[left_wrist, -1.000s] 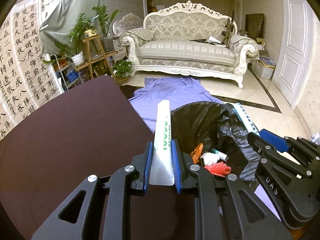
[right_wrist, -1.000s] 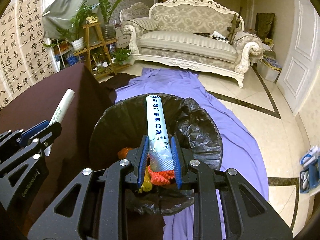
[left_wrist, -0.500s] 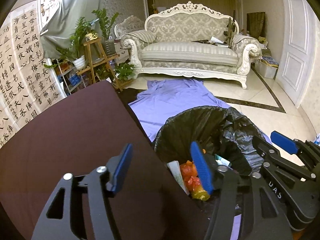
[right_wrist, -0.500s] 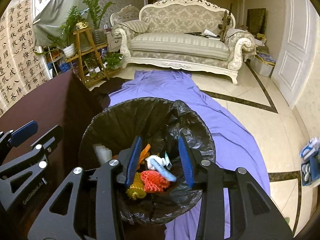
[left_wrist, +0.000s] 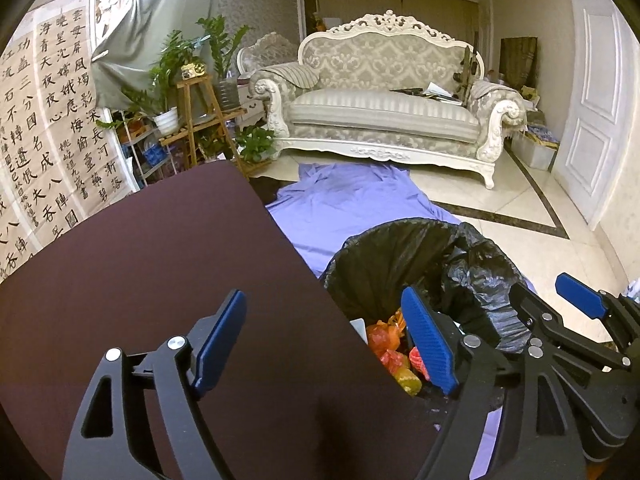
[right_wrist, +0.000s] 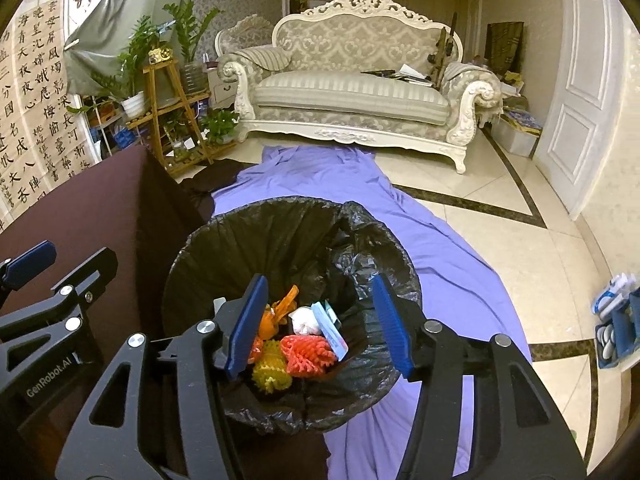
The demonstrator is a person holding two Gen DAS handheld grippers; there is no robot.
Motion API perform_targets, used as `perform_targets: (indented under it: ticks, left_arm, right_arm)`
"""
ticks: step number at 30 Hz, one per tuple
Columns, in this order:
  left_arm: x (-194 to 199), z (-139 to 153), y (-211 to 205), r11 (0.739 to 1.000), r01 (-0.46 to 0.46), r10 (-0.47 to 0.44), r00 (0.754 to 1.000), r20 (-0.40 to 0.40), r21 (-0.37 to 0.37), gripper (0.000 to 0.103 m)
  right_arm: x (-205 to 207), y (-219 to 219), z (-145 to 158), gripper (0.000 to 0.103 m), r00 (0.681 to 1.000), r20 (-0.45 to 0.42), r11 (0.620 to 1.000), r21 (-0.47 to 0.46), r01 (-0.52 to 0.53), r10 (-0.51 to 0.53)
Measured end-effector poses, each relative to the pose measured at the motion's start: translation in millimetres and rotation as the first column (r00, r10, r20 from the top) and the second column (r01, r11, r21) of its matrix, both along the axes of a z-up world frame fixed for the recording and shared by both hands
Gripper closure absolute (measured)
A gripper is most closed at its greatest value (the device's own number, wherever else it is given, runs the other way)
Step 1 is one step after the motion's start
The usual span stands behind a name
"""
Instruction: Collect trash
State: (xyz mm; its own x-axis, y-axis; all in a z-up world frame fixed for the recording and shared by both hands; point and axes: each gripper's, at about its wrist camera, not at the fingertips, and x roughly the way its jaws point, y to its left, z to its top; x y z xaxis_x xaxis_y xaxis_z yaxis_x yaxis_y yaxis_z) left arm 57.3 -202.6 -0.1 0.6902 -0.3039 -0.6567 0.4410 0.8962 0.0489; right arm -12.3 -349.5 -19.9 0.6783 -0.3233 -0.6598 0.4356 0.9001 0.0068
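Through my left wrist camera, my left gripper (left_wrist: 324,334) hangs released and holding nothing, straddling the edge of the dark brown worktop (left_wrist: 140,264) and the black-lined trash bin (left_wrist: 420,248) beside it, with my right gripper (left_wrist: 576,320) just beyond the bin. Through my right wrist camera, that gripper is spread wide and bare right over the bin, where the trash (right_wrist: 304,340) lies heaped inside, so I judge a drop-off step done and the next move calls for finding more litter, though the worktop shows none, around the purple sheet (right_wrist: 420,240) on the tiled floor (right_wrist: 520,240) before the white sofa (right_wrist: 352,92).
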Motion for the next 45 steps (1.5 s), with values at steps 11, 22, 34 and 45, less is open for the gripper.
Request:
perform_targets:
  ticks: [11, 22, 34, 45]
  left_arm:
    - [-15, 8, 28, 0.999, -0.029, 0.030, 0.999, 0.013, -0.027, 0.023]
    - [-35, 18, 48, 0.999, -0.042, 0.043, 0.998, 0.044, -0.035, 0.021]
    - [-53, 25, 71, 0.997, -0.064, 0.067, 0.996, 0.061, -0.042, 0.019]
    - [-55, 26, 77, 0.996, -0.078, 0.081, 0.995, 0.062, -0.047, 0.019]
  right_arm:
    - [-11, 23, 7, 0.044, 1.000, 0.010, 1.000, -0.019, -0.014, 0.014]
    - [-28, 41, 19, 0.042, 1.000, 0.019, 0.999, -0.043, -0.024, 0.025]
    - [-49, 55, 31, 0.036, 0.999, 0.040, 0.998, -0.059, -0.026, 0.029]
    - [-61, 60, 38, 0.036, 0.998, 0.060, 0.997, -0.067, -0.025, 0.029]
